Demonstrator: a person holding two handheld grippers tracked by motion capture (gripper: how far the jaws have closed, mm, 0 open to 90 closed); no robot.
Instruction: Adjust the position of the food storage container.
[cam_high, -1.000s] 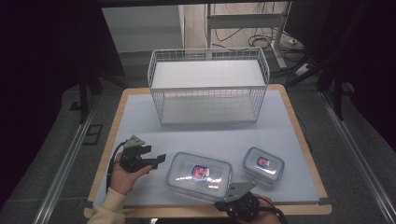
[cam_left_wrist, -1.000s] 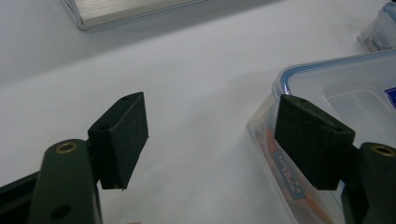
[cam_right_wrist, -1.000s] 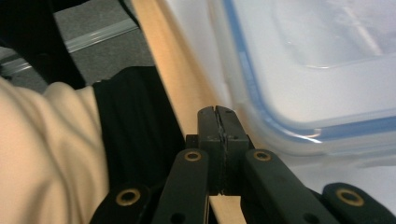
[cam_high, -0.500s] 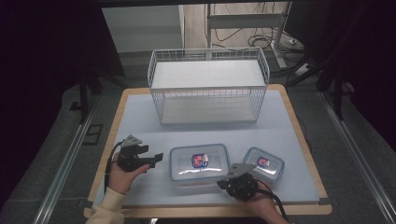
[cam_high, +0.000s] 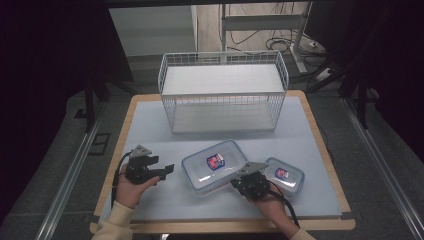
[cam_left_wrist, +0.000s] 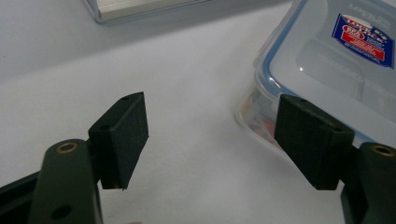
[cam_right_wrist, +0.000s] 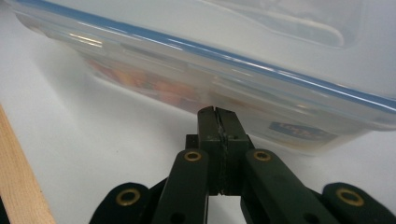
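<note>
A large clear lidded container (cam_high: 215, 165) with a blue seal and a red-and-blue label lies on the pale mat. My right gripper (cam_high: 244, 179) is shut at its near right side. In the right gripper view the closed jaws (cam_right_wrist: 218, 113) sit right against the container's side wall (cam_right_wrist: 243, 93), with nothing between them. My left gripper (cam_high: 168, 169) is held open just left of the container. In the left gripper view (cam_left_wrist: 212, 135) bare mat lies between its pads, and the container's corner (cam_left_wrist: 327, 56) is beside the right pad (cam_left_wrist: 310, 135).
A smaller lidded container (cam_high: 284, 174) lies to the right of the large one, next to my right hand. A white wire basket (cam_high: 222, 57) stands across the back of the mat. The table's wooden edge (cam_high: 225, 226) runs along the front.
My right gripper has moved forward from the front edge, and the large container has slid away from the person, toward the basket. The left gripper has barely moved.
</note>
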